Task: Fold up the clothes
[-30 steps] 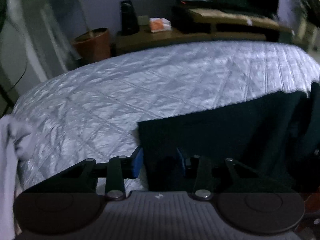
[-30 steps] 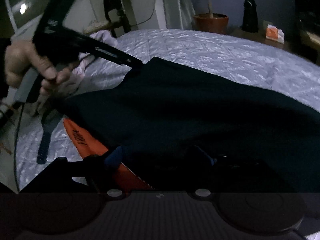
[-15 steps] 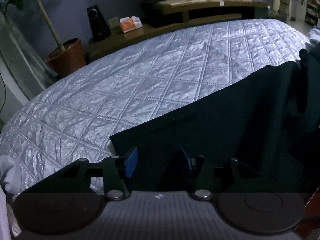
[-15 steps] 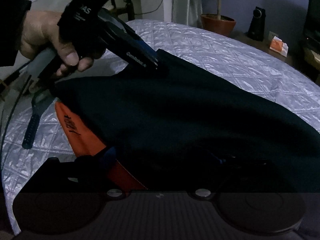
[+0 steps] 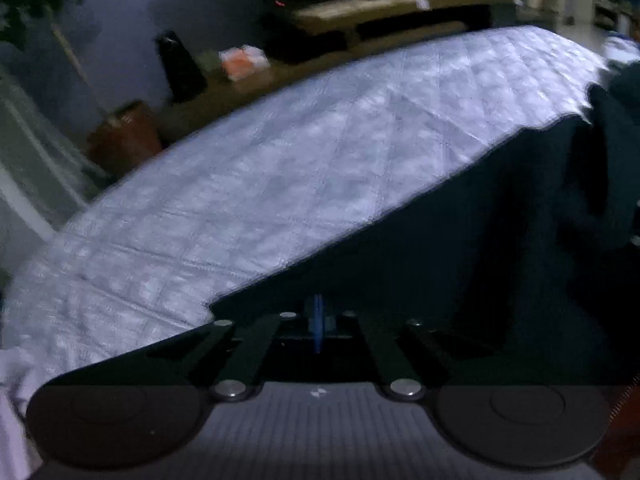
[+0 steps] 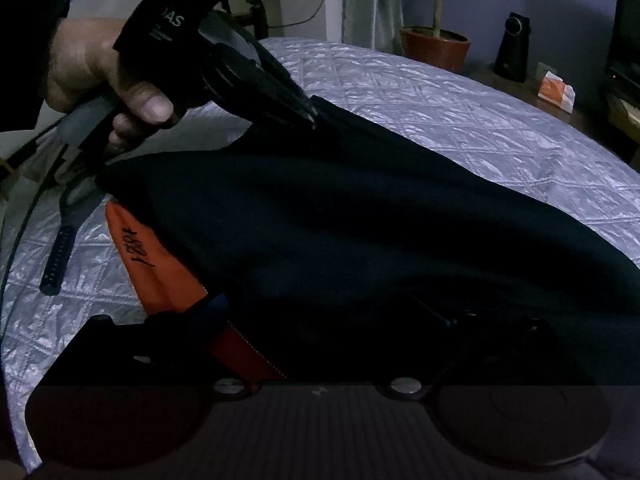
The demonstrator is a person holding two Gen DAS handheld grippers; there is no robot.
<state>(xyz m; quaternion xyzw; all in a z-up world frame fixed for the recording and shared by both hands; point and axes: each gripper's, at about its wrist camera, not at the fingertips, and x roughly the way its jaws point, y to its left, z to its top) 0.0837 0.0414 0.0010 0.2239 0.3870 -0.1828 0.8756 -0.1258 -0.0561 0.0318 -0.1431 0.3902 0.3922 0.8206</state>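
A dark navy garment (image 6: 360,220) lies spread across a silver quilted bedspread (image 6: 460,120). It also fills the right of the left wrist view (image 5: 500,240). My left gripper (image 5: 318,322) has its blue pads pressed together on the garment's corner. In the right wrist view the left gripper (image 6: 310,118) pinches that corner and lifts it. My right gripper (image 6: 332,316) stands wide apart around the garment's near edge, its right finger hidden in dark cloth. An orange piece with a zipper (image 6: 160,264) shows under the garment.
A dark strap (image 6: 60,256) lies on the bedspread at the left. A potted plant (image 6: 436,46), a black speaker (image 6: 512,48) and an orange-white box (image 6: 556,90) stand beyond the bed. White cloth (image 5: 12,400) hangs at the bed's near left edge.
My left gripper has closed on the garment's corner; its pads were apart before. It has lifted the corner slightly. My right gripper has stayed wide apart at the near edge.
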